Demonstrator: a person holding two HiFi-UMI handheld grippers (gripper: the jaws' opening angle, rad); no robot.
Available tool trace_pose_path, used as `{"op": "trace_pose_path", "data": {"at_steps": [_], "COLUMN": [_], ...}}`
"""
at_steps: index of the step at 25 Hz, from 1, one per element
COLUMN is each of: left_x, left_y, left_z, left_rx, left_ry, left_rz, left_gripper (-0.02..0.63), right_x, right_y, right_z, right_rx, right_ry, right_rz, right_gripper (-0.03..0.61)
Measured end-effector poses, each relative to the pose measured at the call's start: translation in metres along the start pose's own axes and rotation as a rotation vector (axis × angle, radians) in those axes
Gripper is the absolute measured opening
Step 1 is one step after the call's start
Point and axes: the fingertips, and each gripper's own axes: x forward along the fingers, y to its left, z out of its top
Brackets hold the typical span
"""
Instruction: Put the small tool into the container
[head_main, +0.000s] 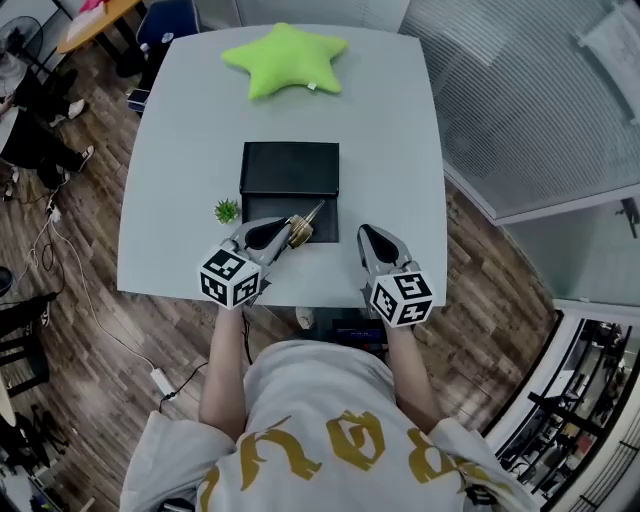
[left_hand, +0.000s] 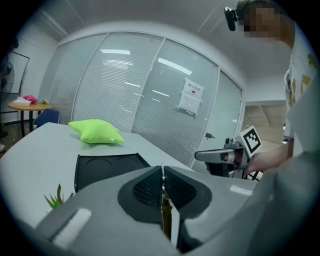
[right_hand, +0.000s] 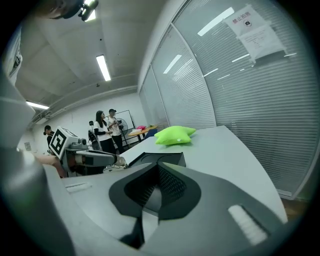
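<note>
The carry step is in hand: the small tool (head_main: 303, 222), a brass-coloured piece with a pointed end, is off the bench (head_main: 180, 130) and clamped in the left gripper (head_main: 285, 232). It sits just below the middle of the head view, at the near right corner of the container (head_main: 290, 170), a shallow black tray. Its tip points to the upper right, over the tray's near edge.

In the left gripper view the jaws are pressed together on the tool (left_hand: 166, 220), which shows as a thin brass strip between them. The tray (left_hand: 100, 167) lies to the left of the jaws and farther up the frame.

The right gripper (head_main: 368, 236) hangs at the lower right of the tray. Its jaws are closed together with nothing between them.

A green star cushion (head_main: 285, 60) and a small plant (head_main: 227, 211) lie clear of the path.

The next move likely calls for a short carry up the frame over the tray's floor. Then the tool is lowered and the jaws part to drop it inside.
</note>
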Motion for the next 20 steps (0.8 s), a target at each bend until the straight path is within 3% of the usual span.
{"op": "trace_pose_path", "data": {"at_steps": [9,20], "left_x": [0.012,0.03], "left_y": [0.011,0.02], "left_z": [-0.012,-0.035], "left_rx": [-0.013,0.09], "left_ry": [0.036,0.168], "left_rz": [0.012,-0.011], "left_gripper": [0.025,0.025], "right_x": [0.013,0.018], "right_y": [-0.011,-0.022], "right_z": [-0.005,-0.017], "right_rx": [0.001,0.063], "right_ry": [0.032,0.041], "right_rz": [0.028,0.021], "right_gripper": [0.023,0.023]}}
